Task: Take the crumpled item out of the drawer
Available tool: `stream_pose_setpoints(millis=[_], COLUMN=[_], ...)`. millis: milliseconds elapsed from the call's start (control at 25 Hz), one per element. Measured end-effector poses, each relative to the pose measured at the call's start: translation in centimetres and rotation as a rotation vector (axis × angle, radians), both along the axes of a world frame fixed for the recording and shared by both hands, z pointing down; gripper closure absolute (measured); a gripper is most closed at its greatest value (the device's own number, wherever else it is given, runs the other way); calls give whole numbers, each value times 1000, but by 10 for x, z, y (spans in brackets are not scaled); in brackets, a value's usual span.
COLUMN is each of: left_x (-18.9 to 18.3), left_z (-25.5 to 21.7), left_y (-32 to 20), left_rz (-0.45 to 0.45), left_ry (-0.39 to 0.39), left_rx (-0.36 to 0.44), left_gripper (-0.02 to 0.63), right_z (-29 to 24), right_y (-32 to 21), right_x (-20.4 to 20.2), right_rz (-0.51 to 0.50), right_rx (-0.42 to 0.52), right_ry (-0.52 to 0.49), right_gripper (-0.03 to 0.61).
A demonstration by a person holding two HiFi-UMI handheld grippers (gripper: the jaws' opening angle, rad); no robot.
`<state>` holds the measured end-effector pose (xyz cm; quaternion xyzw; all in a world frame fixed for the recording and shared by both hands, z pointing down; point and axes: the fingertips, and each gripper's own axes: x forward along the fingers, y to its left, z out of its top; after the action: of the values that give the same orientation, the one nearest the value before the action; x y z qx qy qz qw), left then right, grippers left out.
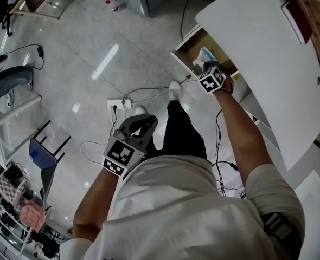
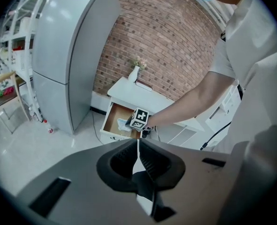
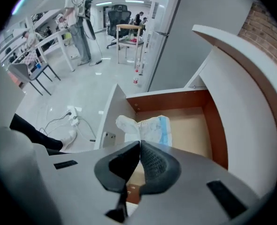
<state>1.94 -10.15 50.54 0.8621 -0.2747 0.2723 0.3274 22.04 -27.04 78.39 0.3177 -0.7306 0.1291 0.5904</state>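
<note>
hovering at the open drawer, the right gripper has its two jaws pressed together with nothing held between them, its tips just above the drawer's front panel. the crumpled item, a wad of white material with a pale blue band, lies inside the drawer on the wooden bottom, right against the front panel and just beyond the closed tips. its long axis seems to run from the drawer's front toward its back, the white bunched end at the front panel and the blue end pointing inward. the gripper's own jaws cover the wad's near edge. above the drawer's back end the top of the white cabinet juts out. the left gripper is held well away from the drawer, low beside the person's leg, jaws also closed and empty. on the cabinet above the drawer stands a white vase against a brick wall; a tall grey cabinet stands beside the drawer. on the floor near the drawer lie a power strip with cables and the person's white shoe.
</note>
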Motion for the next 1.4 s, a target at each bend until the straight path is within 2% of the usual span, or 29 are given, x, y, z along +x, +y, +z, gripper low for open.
stream_pose_setpoints(millis=[240, 520, 680, 840, 1080, 1280, 1400], left_x=[-32, -71, -94, -112, -142, -157, -169], left_z=[-30, -62, -76, -94, -107, -124, -129], left_y=[23, 55, 79, 107, 142, 164, 178], left_rz=[18, 29, 48, 75, 75, 70, 60], left_ry=[-3, 29, 40, 105, 88, 135, 137], left_rx=[50, 99, 133, 162, 190, 206, 215], left_gripper=[588, 589, 589, 589, 589, 589, 589], right_z=[-66, -140, -174, -208, -258, -293, -313], right_y=[28, 74, 109, 147, 214, 261, 288], right_x=[-28, -64, -84, -105, -137, -155, -170], right_rz=[41, 74, 79, 85, 70, 66, 55], right_rx=[25, 80, 89, 102, 106, 118, 129], right_ry=[-43, -110, -128, -148, -171, -193, -212], right_gripper=[549, 549, 549, 549, 549, 549, 549])
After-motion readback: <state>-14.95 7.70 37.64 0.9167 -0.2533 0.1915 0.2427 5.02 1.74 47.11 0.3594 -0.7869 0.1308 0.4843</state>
